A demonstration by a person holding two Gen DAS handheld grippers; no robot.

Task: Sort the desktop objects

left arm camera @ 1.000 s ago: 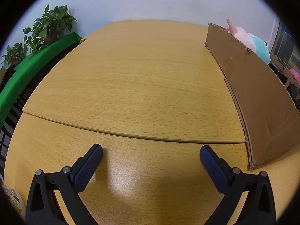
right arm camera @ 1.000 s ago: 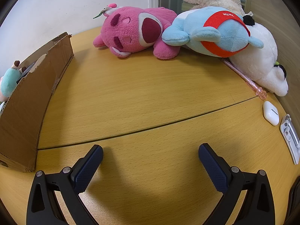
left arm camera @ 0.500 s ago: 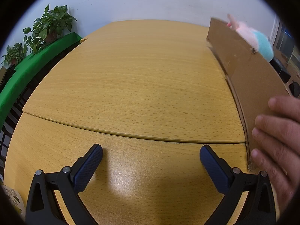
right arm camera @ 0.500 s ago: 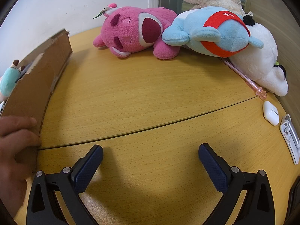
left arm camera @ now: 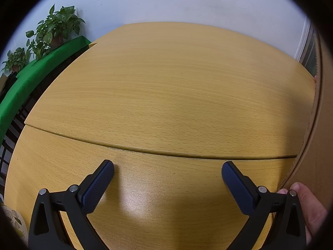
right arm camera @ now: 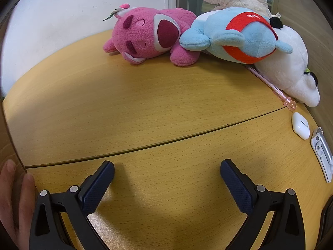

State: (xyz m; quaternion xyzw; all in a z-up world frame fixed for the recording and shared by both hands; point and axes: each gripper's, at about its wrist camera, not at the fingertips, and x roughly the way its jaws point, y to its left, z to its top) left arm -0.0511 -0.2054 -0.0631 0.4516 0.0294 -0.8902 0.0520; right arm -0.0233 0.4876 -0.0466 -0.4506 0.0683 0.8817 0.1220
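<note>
My left gripper (left arm camera: 167, 174) is open and empty over bare wooden desk (left arm camera: 166, 95). My right gripper (right arm camera: 167, 174) is open and empty too. Beyond it lie a pink plush (right arm camera: 149, 35), a blue plush with a red band (right arm camera: 239, 37) and a white plush (right arm camera: 291, 68) at the desk's far edge. A pink pen (right arm camera: 270, 85), a white earbud case (right arm camera: 300, 126) and a silver clip-like object (right arm camera: 322, 152) lie at the right. A cardboard box wall (left arm camera: 318, 135) stands between the grippers, held by a bare hand (left arm camera: 310, 208); the hand also shows in the right wrist view (right arm camera: 12, 200).
Potted plants (left arm camera: 54, 33) stand on a green ledge (left arm camera: 31, 83) left of the desk. A seam (left arm camera: 158, 150) runs across the desktop. A white wall lies behind. The box wall also edges the right wrist view (right arm camera: 6, 145).
A bare hand came in and took hold of the cardboard box. The box has shifted close between the two grippers, now filling the frame edges. Both grippers stayed still and open.
</note>
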